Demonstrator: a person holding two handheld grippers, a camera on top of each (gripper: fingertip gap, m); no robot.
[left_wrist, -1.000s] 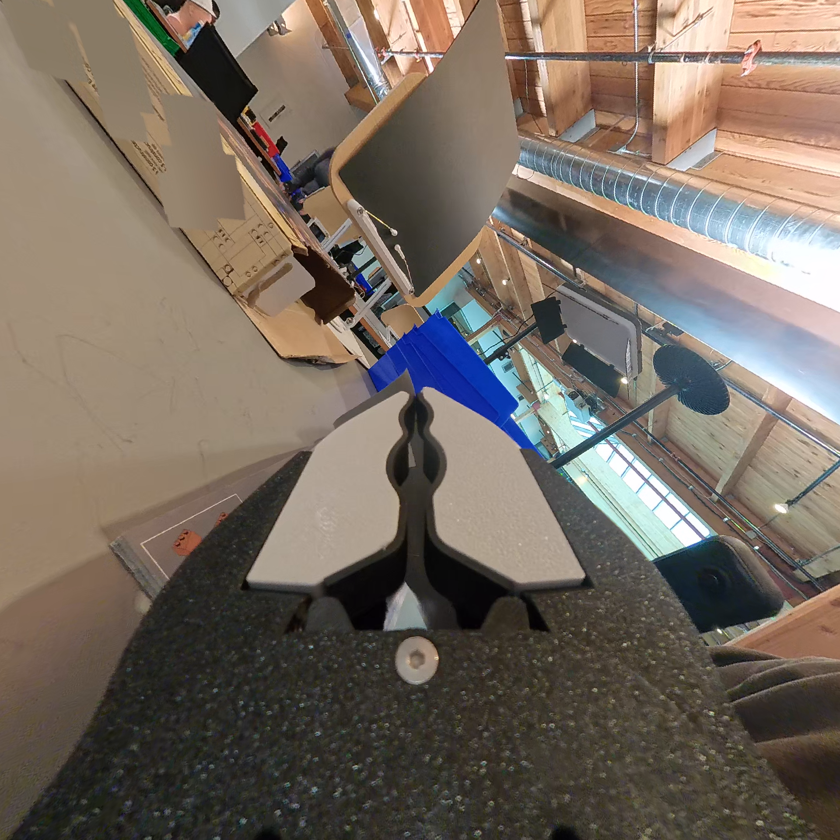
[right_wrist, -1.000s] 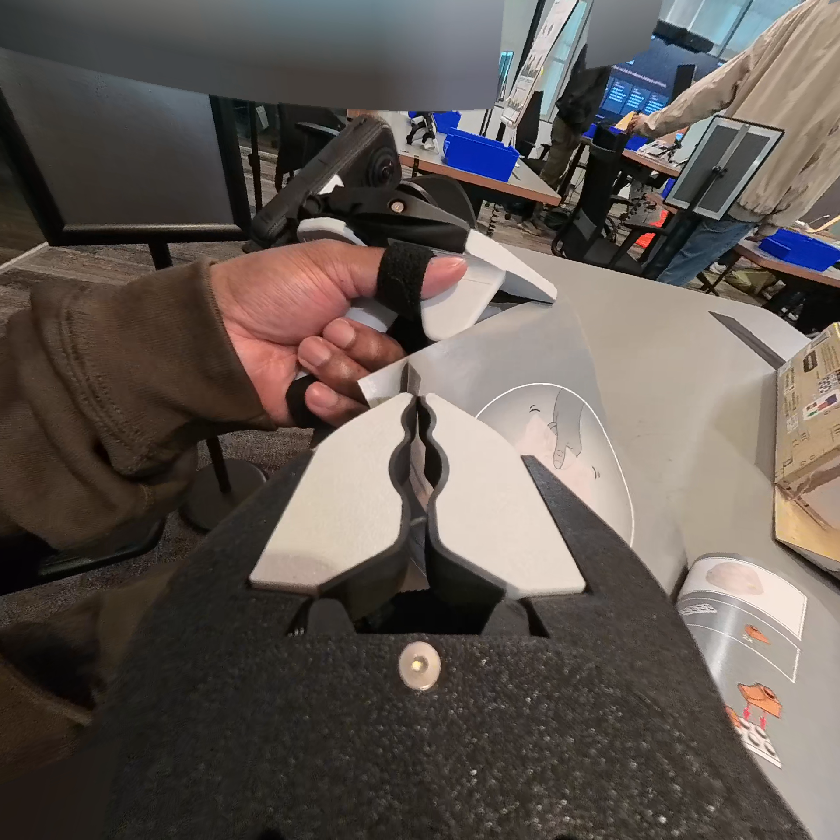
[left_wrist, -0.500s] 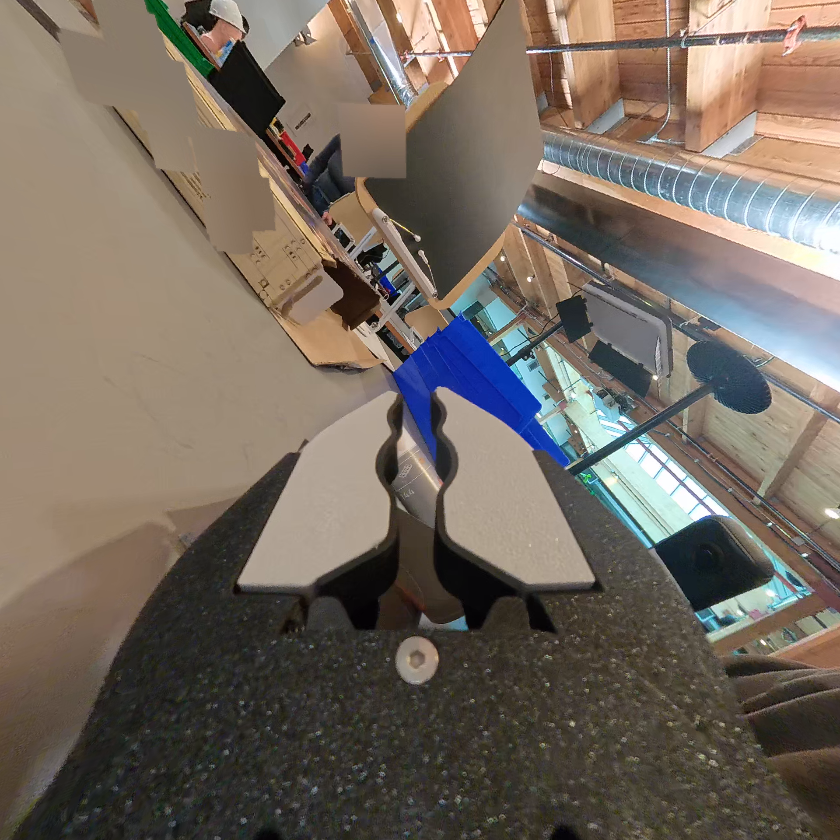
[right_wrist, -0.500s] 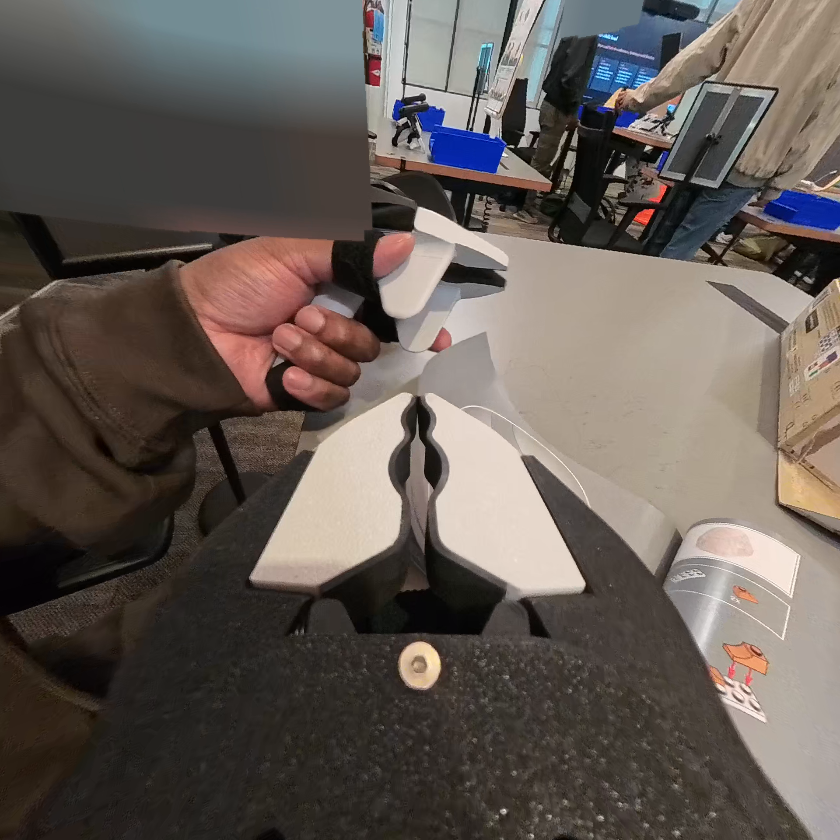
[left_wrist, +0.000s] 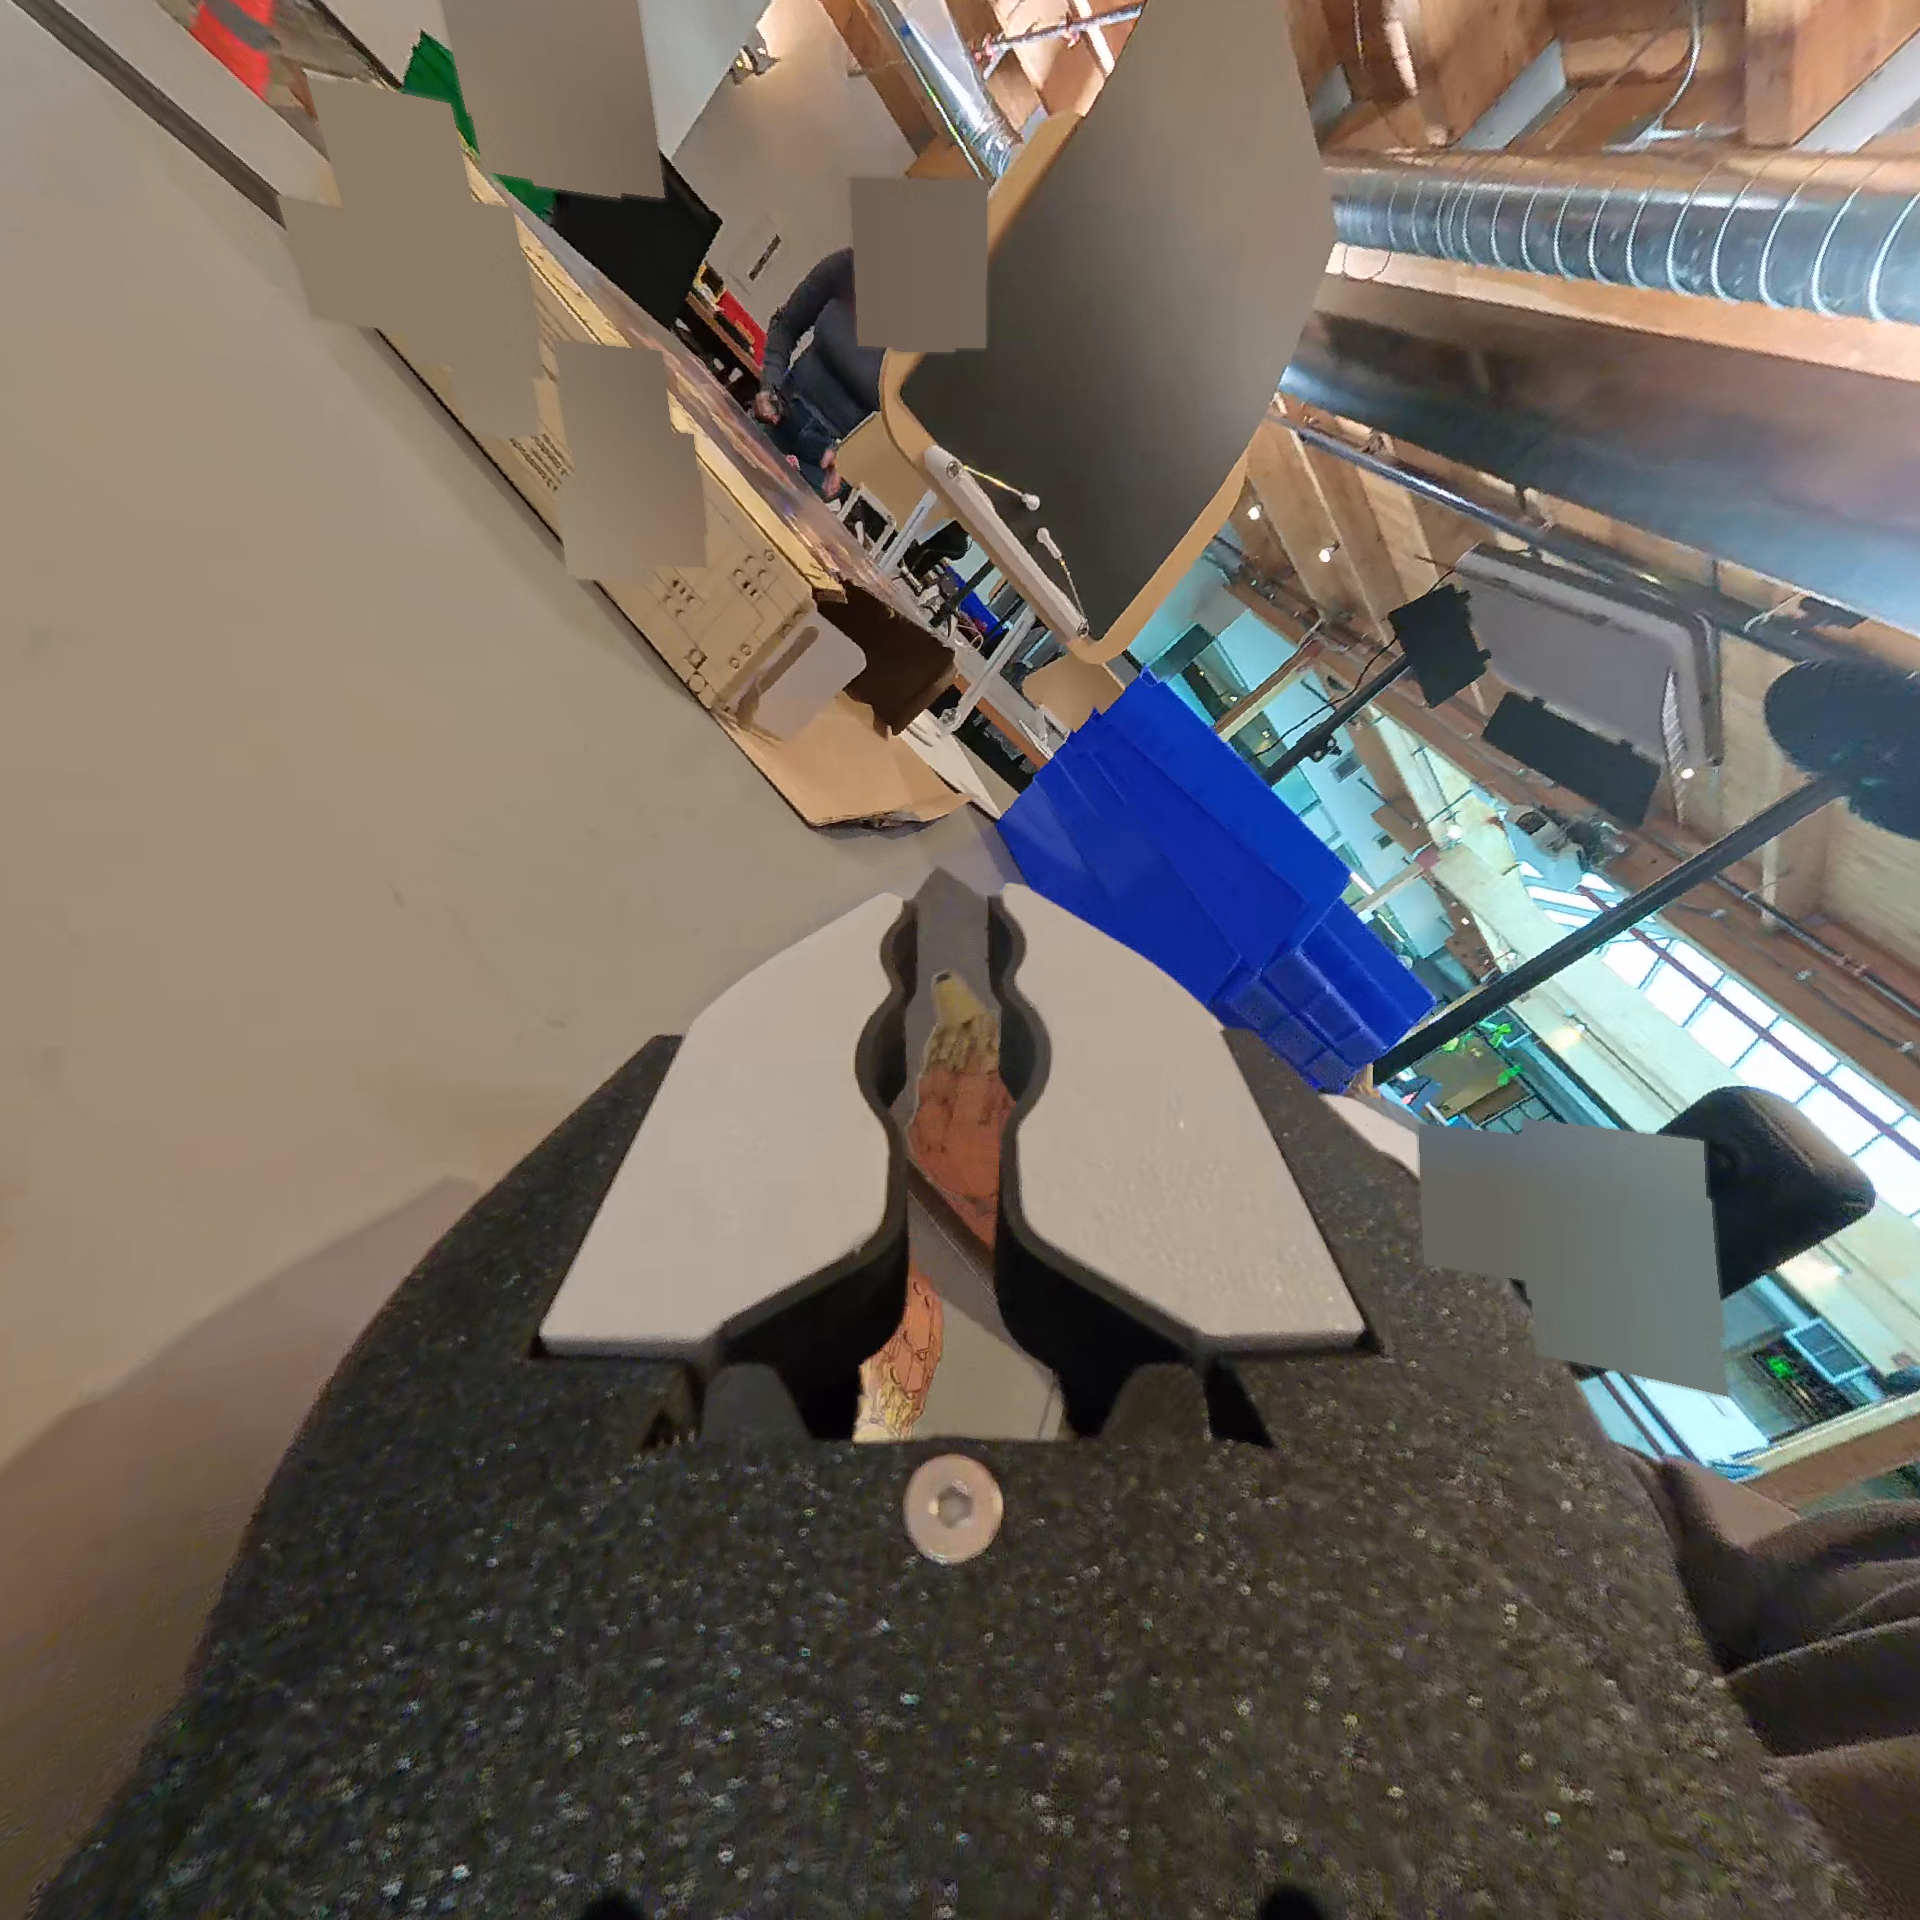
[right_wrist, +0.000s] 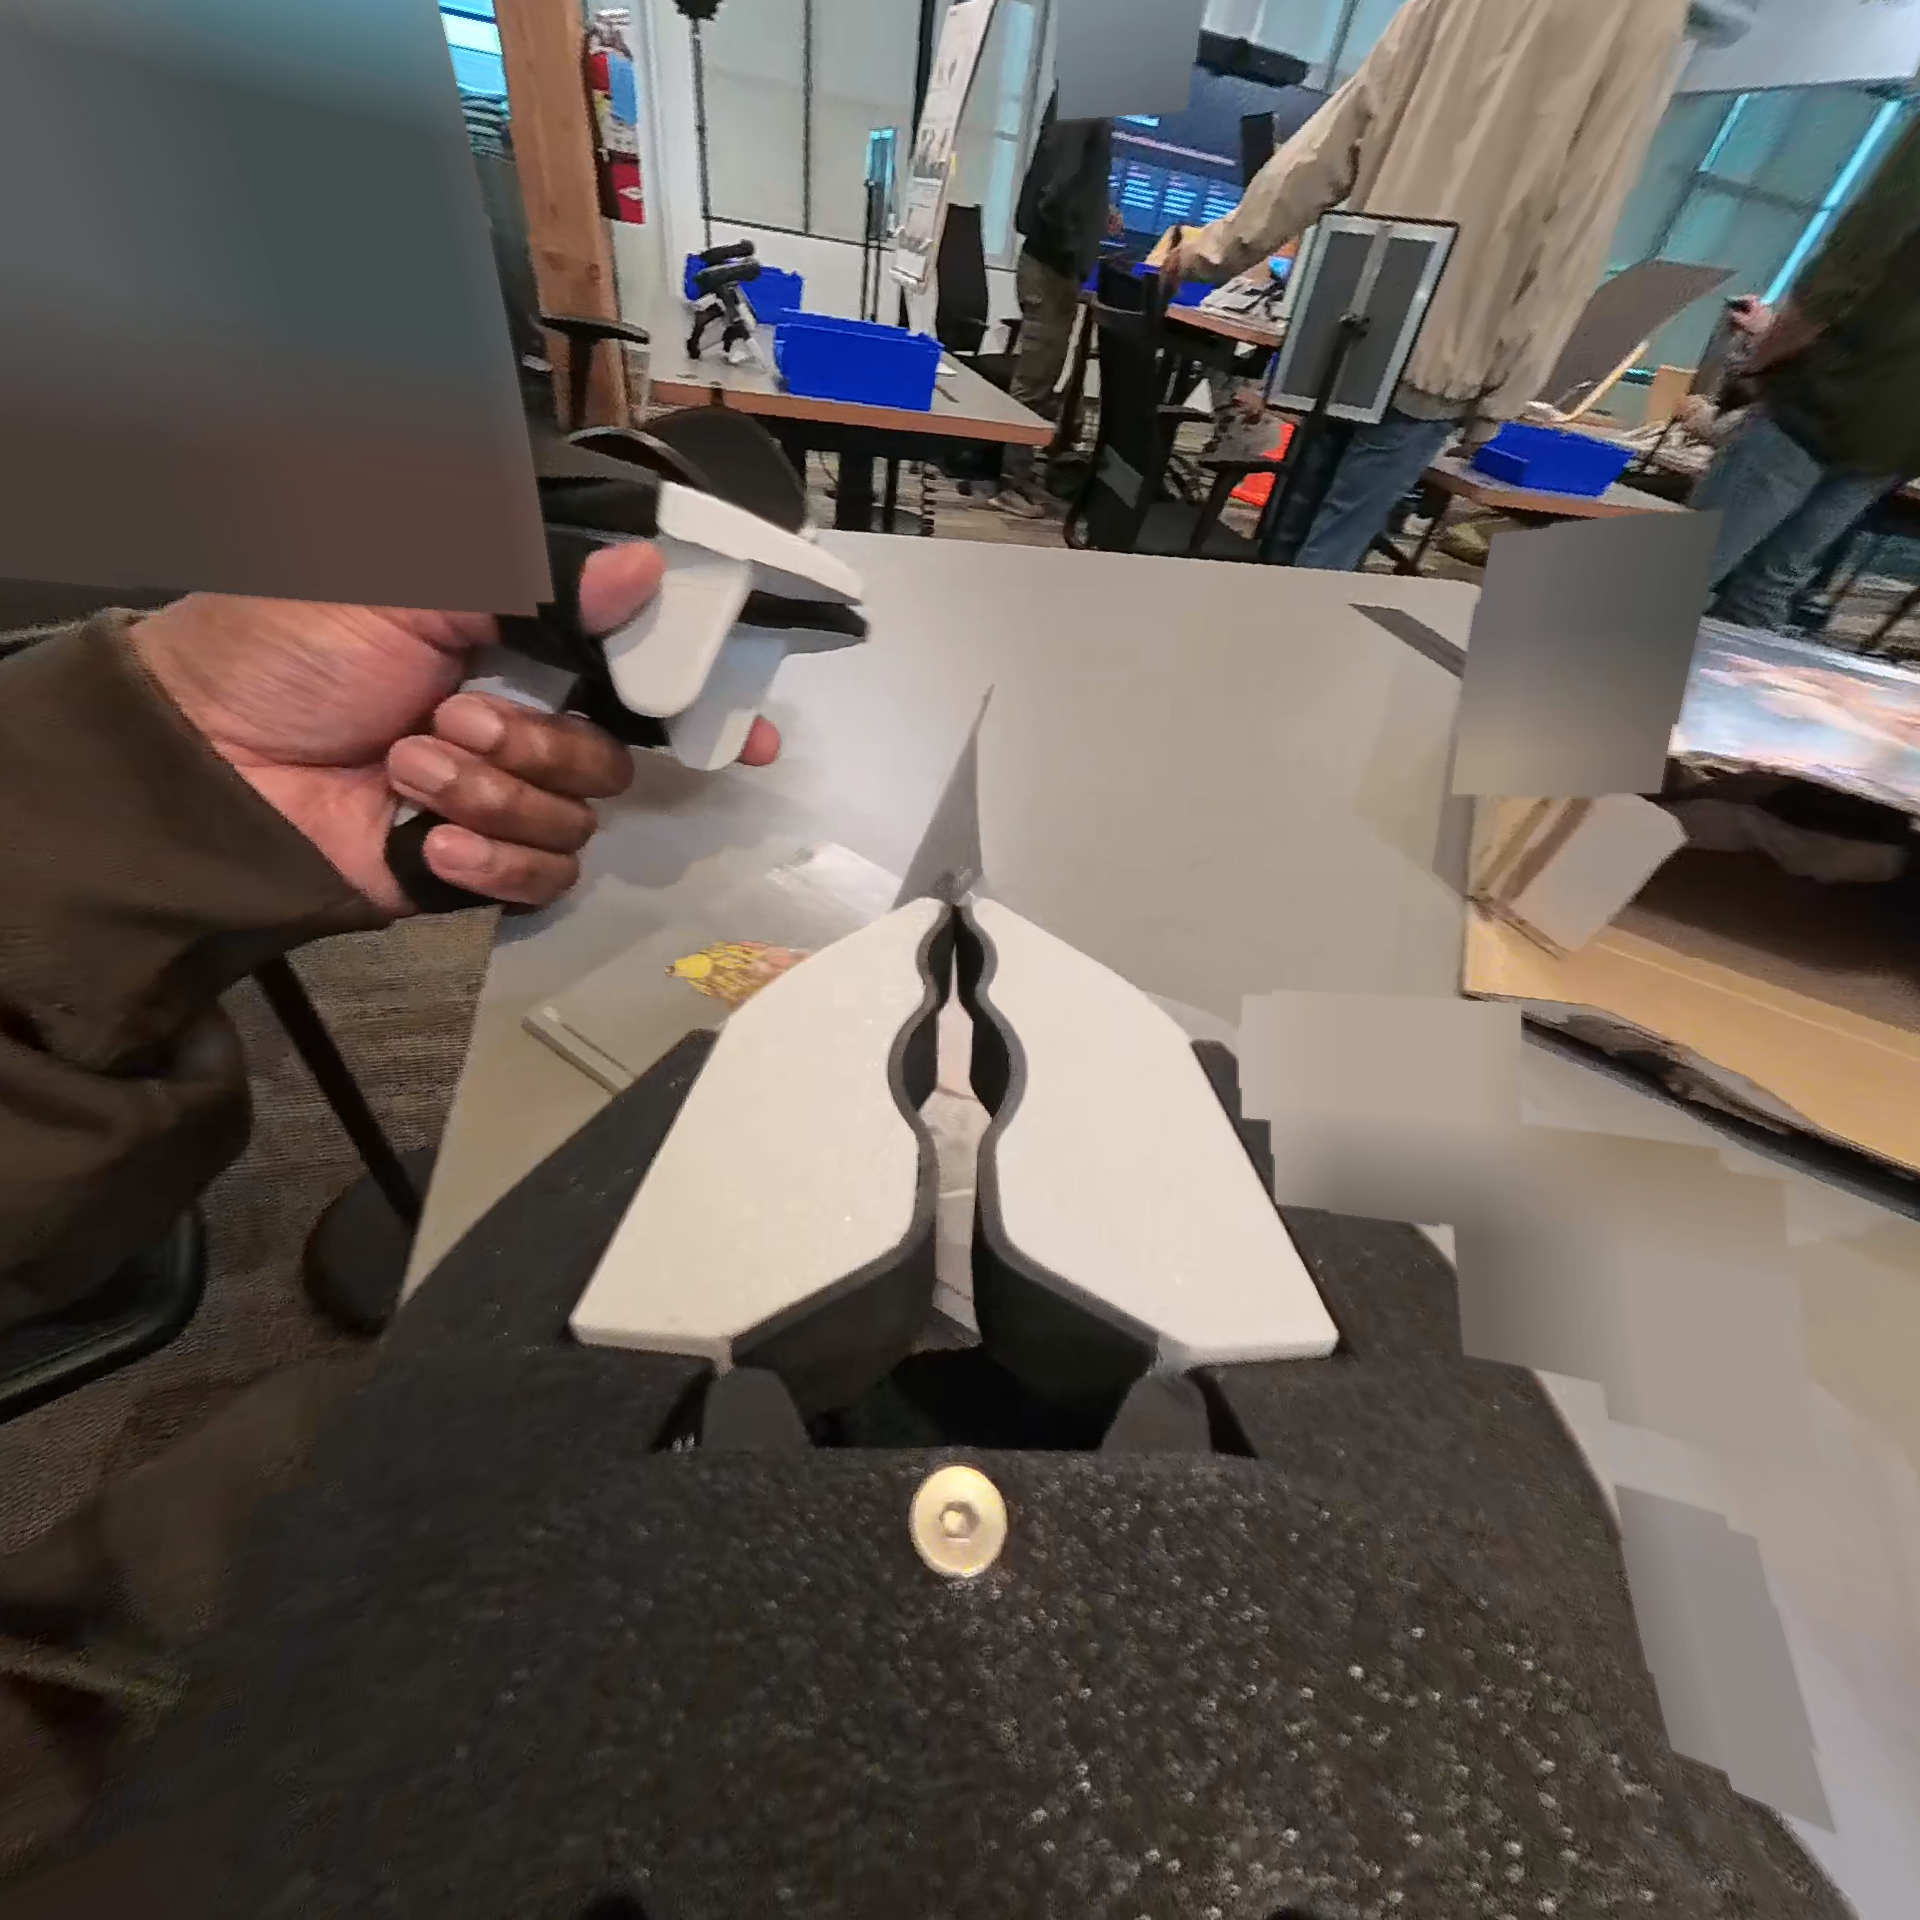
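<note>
Right tool (right_wrist: 954, 909) pinches a grey page (right_wrist: 961, 800), upright over the booklet (right_wrist: 717, 961) on the bench (right_wrist: 1195, 727). Left tool (left_wrist: 951, 904), at 10 o'clock in right view, narrow gap w/ printed page showing between; grip on it can't tell.

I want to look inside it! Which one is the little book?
On the grey table, just beyond the right tool, lies a thin booklet. It shows a yellow-orange picture, and the tool pinches one page upright, unlike the cardboard box to its right.

Blue bins (left_wrist: 1195, 883) beside cardboard box (right_wrist: 1662, 987); grey table (right_wrist: 1143, 675).
</note>
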